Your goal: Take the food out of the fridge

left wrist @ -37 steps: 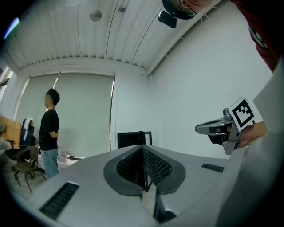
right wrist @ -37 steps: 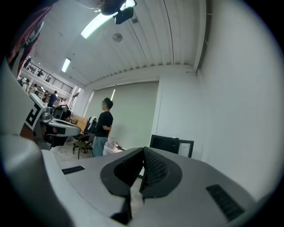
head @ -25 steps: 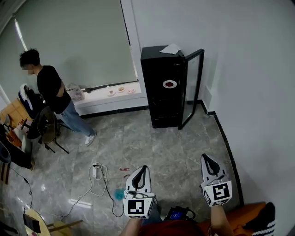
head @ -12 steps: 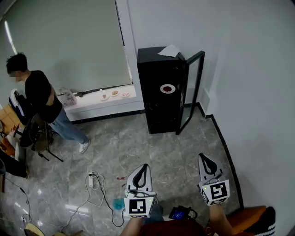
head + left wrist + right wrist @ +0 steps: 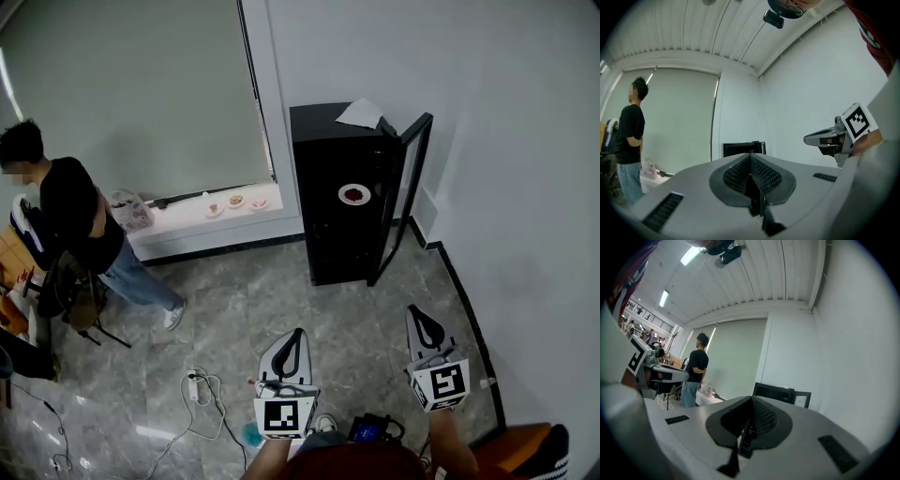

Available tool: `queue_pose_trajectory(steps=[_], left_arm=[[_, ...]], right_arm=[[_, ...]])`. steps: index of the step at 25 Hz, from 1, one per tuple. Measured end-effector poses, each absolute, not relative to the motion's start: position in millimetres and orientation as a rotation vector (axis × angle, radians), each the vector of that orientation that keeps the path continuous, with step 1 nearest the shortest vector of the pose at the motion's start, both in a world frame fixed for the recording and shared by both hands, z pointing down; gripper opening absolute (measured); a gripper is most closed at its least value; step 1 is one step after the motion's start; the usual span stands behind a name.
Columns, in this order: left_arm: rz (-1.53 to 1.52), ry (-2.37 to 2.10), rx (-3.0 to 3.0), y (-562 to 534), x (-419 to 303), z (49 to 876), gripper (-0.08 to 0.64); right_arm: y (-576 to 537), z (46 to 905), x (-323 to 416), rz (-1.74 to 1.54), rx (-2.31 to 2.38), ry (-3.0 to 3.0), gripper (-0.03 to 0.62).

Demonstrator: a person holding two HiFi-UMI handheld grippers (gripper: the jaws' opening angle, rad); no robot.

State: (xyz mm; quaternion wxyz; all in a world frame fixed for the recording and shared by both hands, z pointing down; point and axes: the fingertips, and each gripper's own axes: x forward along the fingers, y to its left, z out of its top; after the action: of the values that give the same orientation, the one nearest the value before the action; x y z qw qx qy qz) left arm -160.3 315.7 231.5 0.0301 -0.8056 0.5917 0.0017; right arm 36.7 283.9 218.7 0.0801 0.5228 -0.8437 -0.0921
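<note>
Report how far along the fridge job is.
Done: the fridge door stands open. In hand: nothing; the left hand-held gripper and right hand-held gripper are shut, empty, and well short of the fridge. Left: the plate of food sits inside, not yet taken out.

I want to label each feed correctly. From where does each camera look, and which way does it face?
Head view: on the person's head, looking steeply down at the floor and the open fridge; shows the left gripper and right gripper.
Left gripper view: on the left gripper, looking along its shut jaws toward the fridge; the right gripper shows at right.
Right gripper view: on the right gripper, looking along its shut jaws toward the fridge; the left gripper shows at left.
Shared: all show the fridge and bystander.
</note>
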Motion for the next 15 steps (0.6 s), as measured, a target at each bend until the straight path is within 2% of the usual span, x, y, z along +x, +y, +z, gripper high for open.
queue_pose_trajectory(steps=[8, 15], left_arm=[[0.108, 1.798, -2.495, 278, -197, 227, 0.014], [-0.015, 1.762, -2.523, 252, -202, 254, 0.014]], right_arm=[[254, 224, 4, -0.285, 1.606, -2.488, 0.021], [226, 235, 2, -0.243, 1.633, -2.471, 0.021]])
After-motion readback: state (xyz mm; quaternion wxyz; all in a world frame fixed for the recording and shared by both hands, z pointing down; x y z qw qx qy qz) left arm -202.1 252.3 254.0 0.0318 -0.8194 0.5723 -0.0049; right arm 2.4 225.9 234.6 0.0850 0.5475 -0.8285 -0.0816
